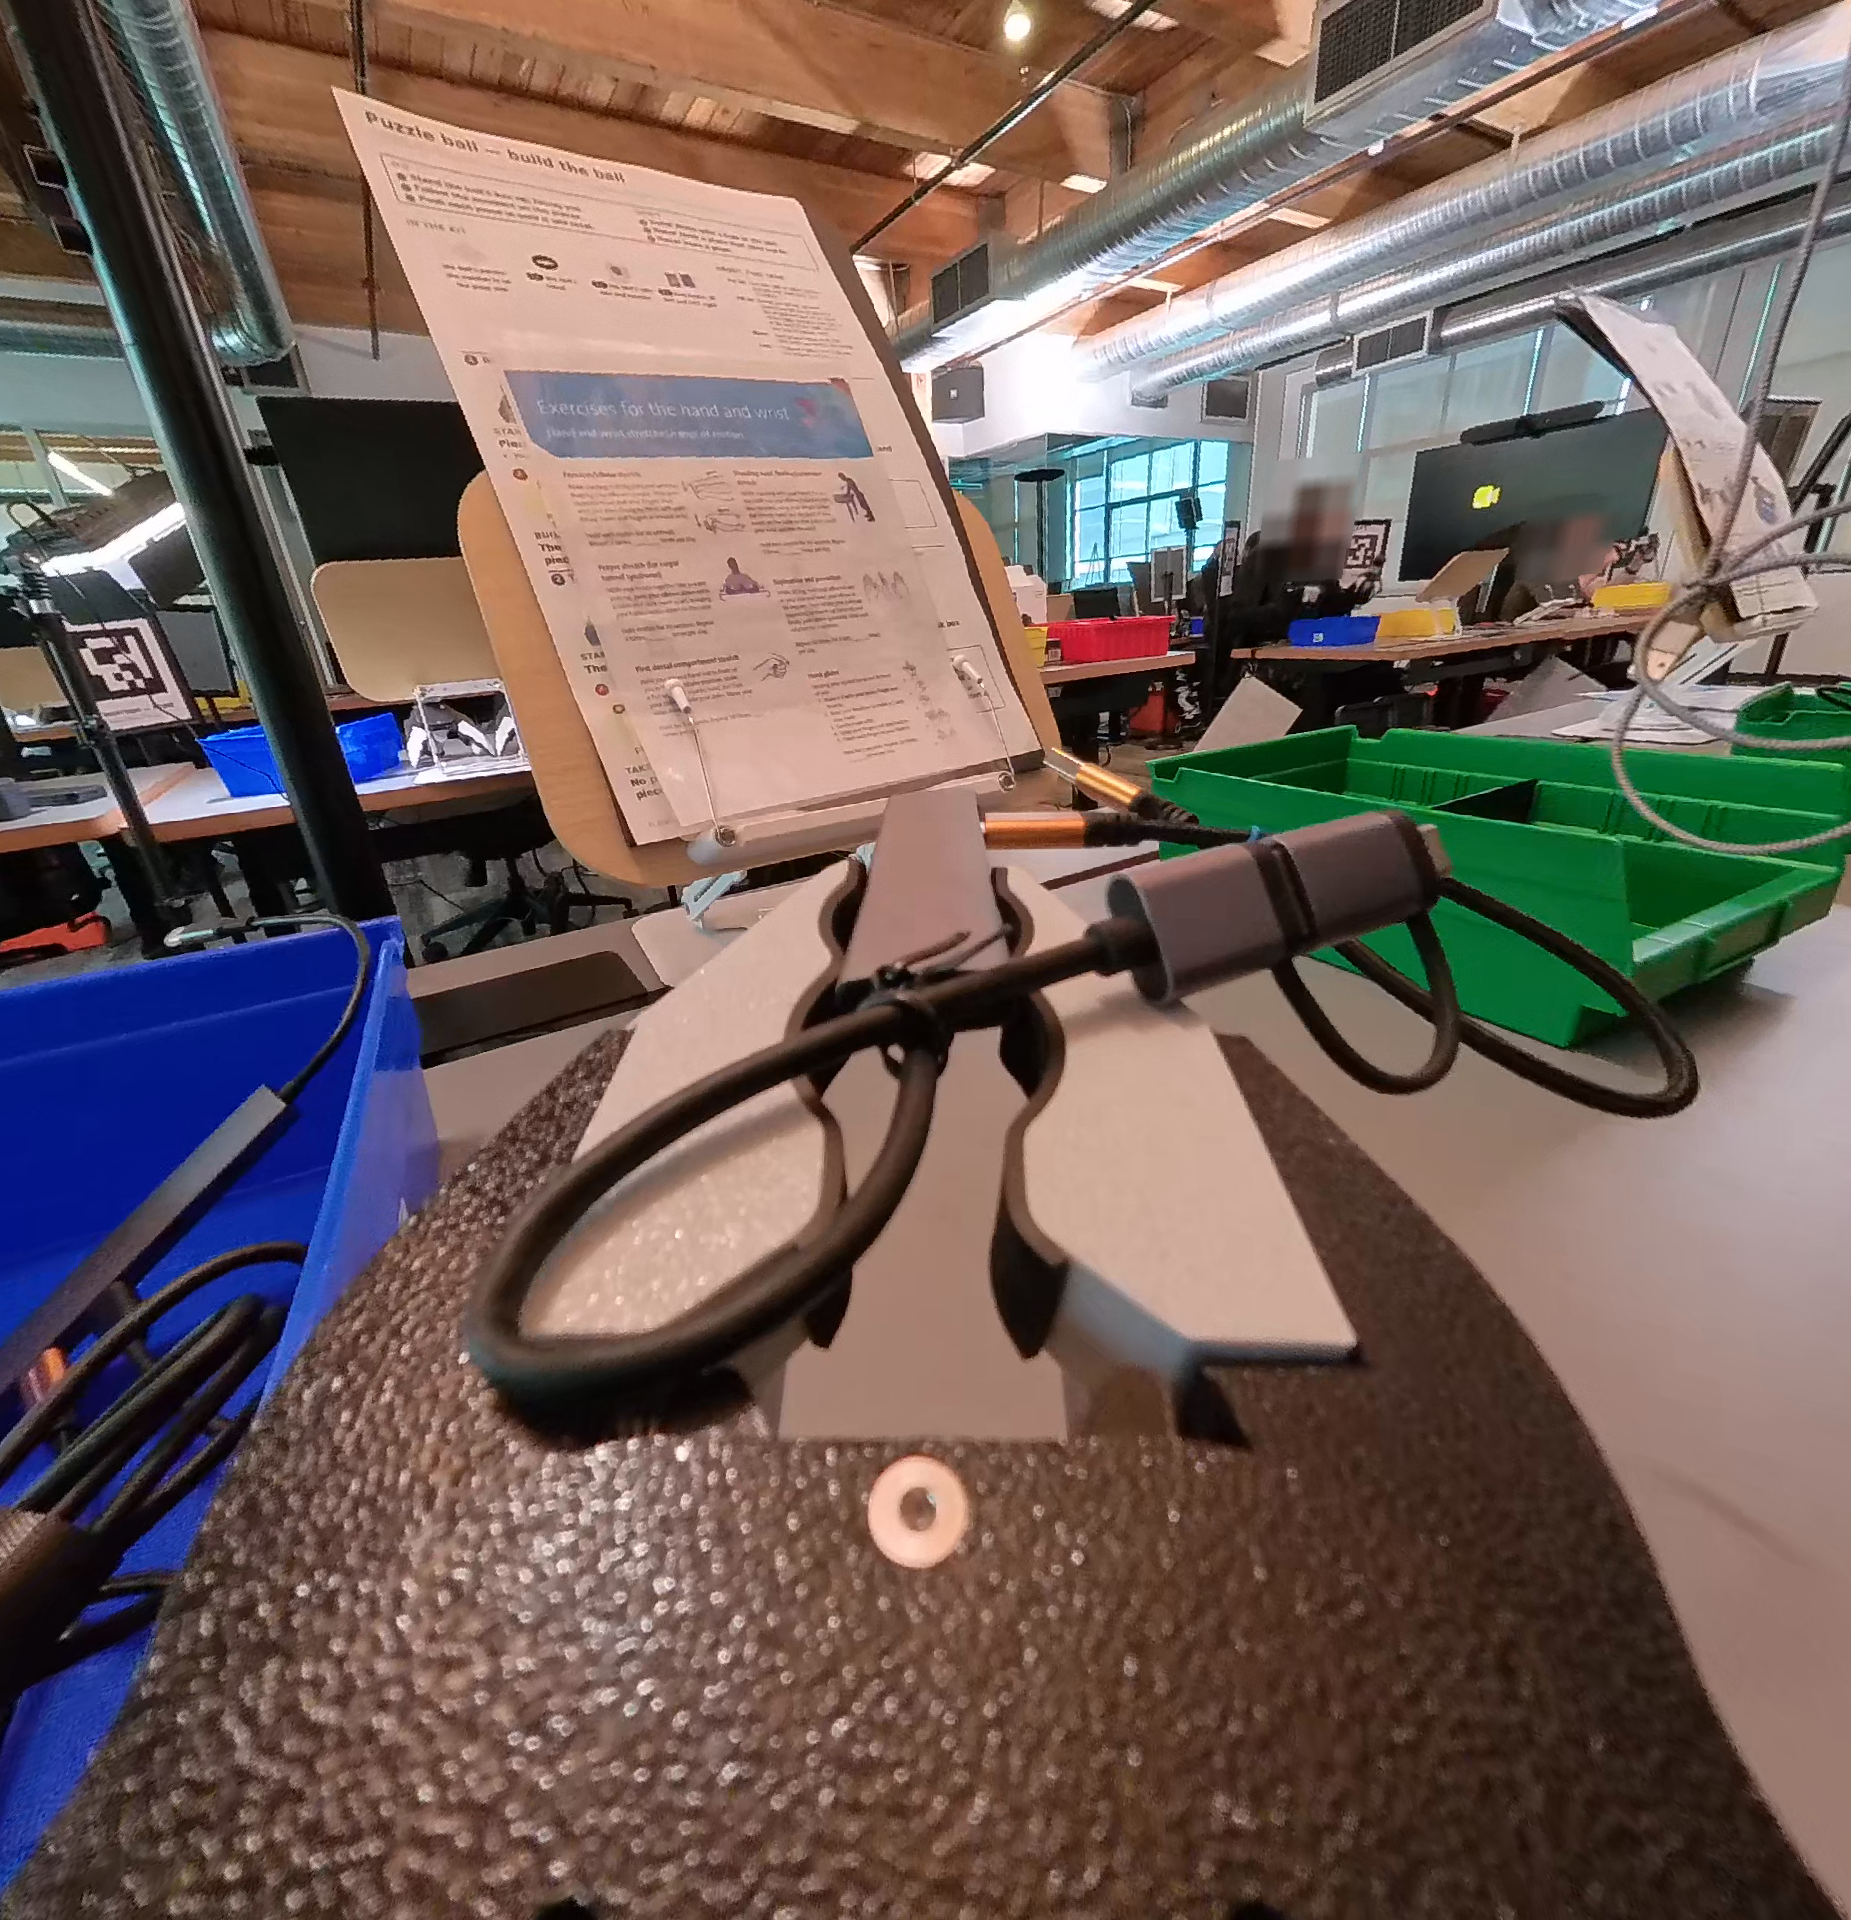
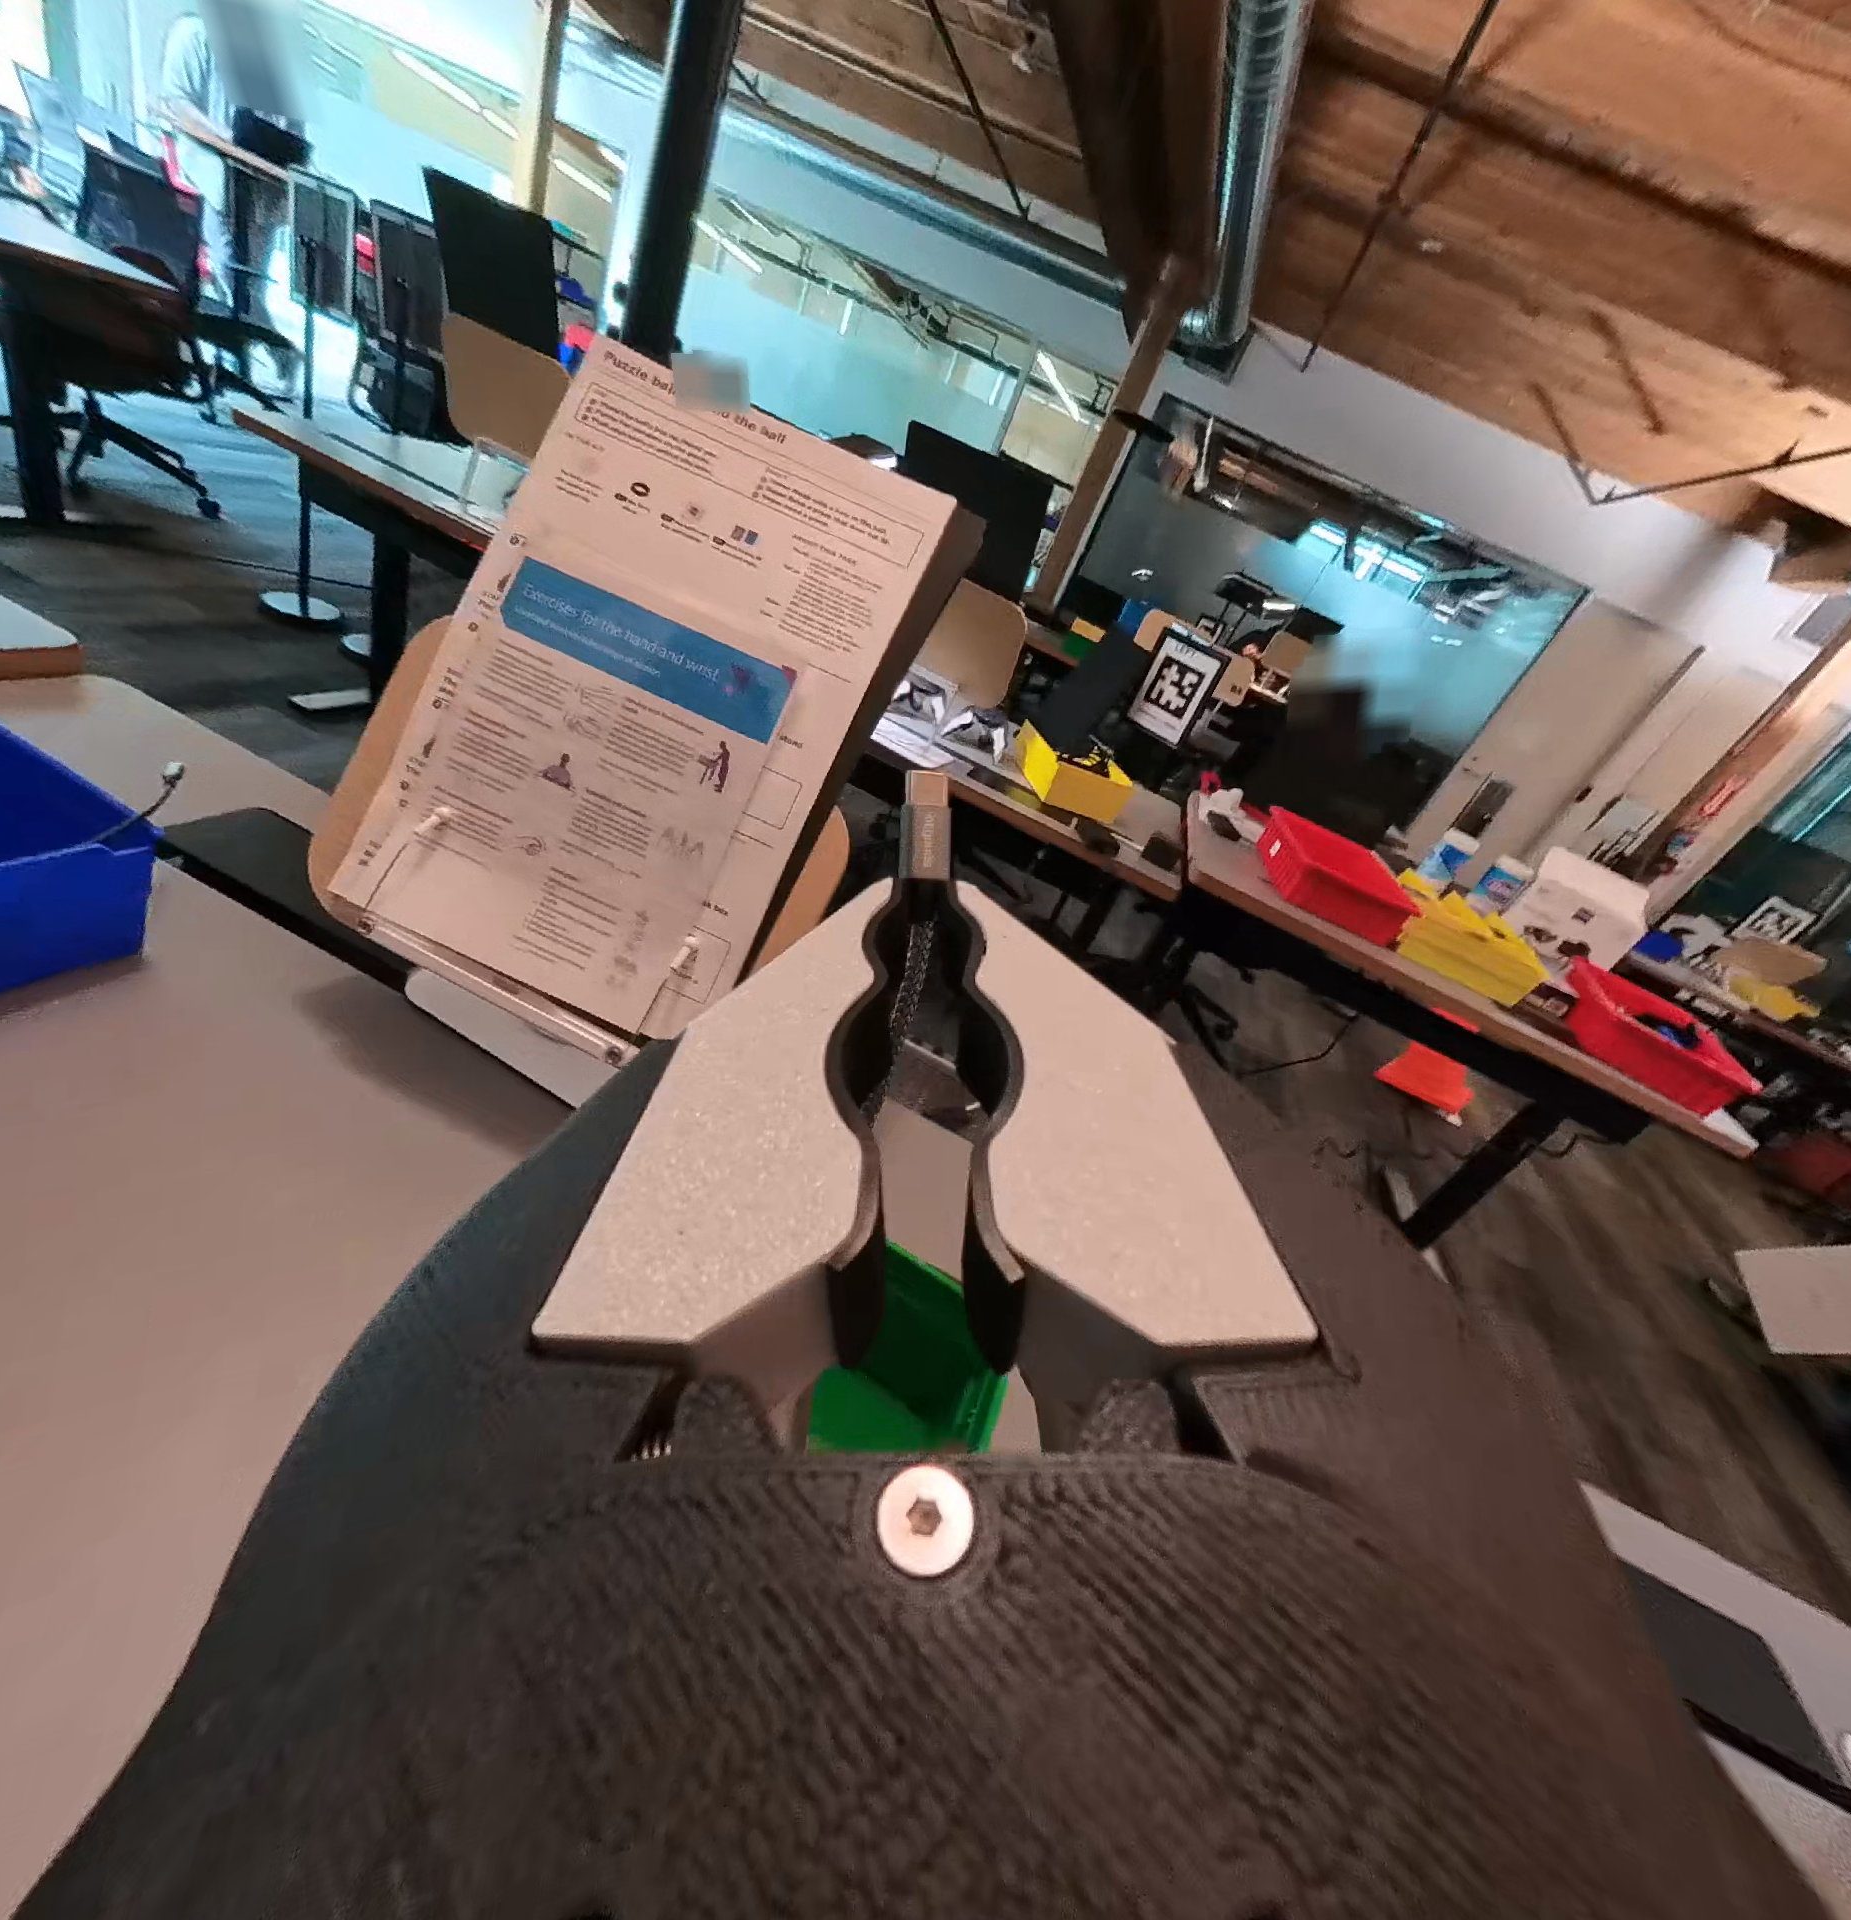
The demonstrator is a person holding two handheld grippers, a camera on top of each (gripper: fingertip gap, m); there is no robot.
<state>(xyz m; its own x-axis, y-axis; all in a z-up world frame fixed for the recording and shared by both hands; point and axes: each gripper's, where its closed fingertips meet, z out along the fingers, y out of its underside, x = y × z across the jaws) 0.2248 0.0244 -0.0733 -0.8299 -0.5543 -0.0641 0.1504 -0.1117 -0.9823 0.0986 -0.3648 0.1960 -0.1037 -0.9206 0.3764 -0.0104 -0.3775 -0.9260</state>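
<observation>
My left gripper [image 1: 926, 862] is shut on a coiled black cable [image 1: 692, 1122], pinched at its tie. The cable's two grey plugs [image 1: 1274, 904] stick out to the right and its loops hang on both sides. It is held above the grey table [image 1: 1523, 1299], between a blue bin [image 1: 173, 1091] and a green bin [image 1: 1627, 831]. My right gripper [image 2: 926, 904] is shut on a dark braided cable [image 2: 905, 997]. Its grey plug [image 2: 926, 831] points out past the fingertips. A green bin [image 2: 900, 1382] shows below through the gap between the fingers.
A wooden document stand with printed sheets [image 1: 692, 520] stands straight ahead, also in the right wrist view [image 2: 609, 748]. The blue bin holds several black cables [image 1: 121, 1351]. Gold-tipped plugs [image 1: 1035, 831] lie by the green bin. A thin grey cable [image 1: 1731, 675] hangs at right. About 50 cm separates my left fingertips from my right.
</observation>
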